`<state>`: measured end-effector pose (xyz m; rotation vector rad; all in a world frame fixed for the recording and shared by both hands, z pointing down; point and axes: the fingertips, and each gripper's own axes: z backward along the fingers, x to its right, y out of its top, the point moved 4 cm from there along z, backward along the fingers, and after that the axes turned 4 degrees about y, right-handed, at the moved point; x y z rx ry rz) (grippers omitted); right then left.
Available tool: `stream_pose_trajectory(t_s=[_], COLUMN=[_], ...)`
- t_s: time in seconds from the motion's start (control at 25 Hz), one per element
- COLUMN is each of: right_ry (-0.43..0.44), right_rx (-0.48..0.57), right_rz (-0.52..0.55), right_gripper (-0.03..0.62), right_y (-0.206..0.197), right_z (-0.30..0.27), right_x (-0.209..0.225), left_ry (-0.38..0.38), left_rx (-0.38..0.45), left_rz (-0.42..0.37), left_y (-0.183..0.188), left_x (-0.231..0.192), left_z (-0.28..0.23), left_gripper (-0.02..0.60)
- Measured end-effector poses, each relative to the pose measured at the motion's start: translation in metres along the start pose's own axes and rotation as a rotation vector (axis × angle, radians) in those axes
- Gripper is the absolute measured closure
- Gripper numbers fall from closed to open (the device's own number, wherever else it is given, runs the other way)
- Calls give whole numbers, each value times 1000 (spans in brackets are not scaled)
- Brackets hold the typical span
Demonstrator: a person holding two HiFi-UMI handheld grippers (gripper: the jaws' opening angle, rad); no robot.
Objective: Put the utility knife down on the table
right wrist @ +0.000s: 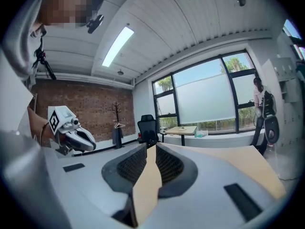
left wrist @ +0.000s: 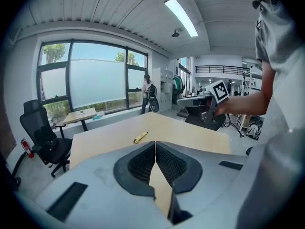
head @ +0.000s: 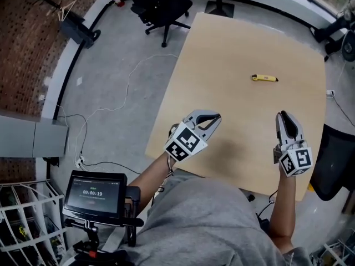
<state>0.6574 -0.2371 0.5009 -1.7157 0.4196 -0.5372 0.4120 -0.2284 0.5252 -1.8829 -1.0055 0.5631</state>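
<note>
The yellow utility knife (head: 264, 78) lies by itself on the light wooden table (head: 233, 49), toward the far right; in the left gripper view the knife (left wrist: 140, 137) rests just beyond the jaw tips. My left gripper (head: 215, 116) hovers over the table's near left part, its jaws shut with nothing in them. My right gripper (head: 282, 115) is over the near right part, also shut and empty. Both stay well short of the knife. The right gripper view looks across the table and does not show the knife.
A black office chair (head: 161, 7) stands on the floor beyond the table's far left corner. Another dark chair (head: 335, 159) sits close at the right edge. A screen on a stand (head: 95, 193) and floor cables (head: 111, 107) lie to the left.
</note>
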Motion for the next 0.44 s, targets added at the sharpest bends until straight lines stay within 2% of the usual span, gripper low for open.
stream_pose_trajectory(t_s=[0.2, 0.44], right_ry=[-26, 10], right_rx=[48, 56], right_rz=[-5, -5], right_gripper=[530, 530], right_y=[6, 19], right_z=[33, 51], right_x=[-31, -58], left_ry=[1, 33], left_rx=[1, -13], left_rz=[-38, -3], left_y=[-25, -44], left_x=[4, 8], left_z=[24, 53], left_gripper=[575, 575])
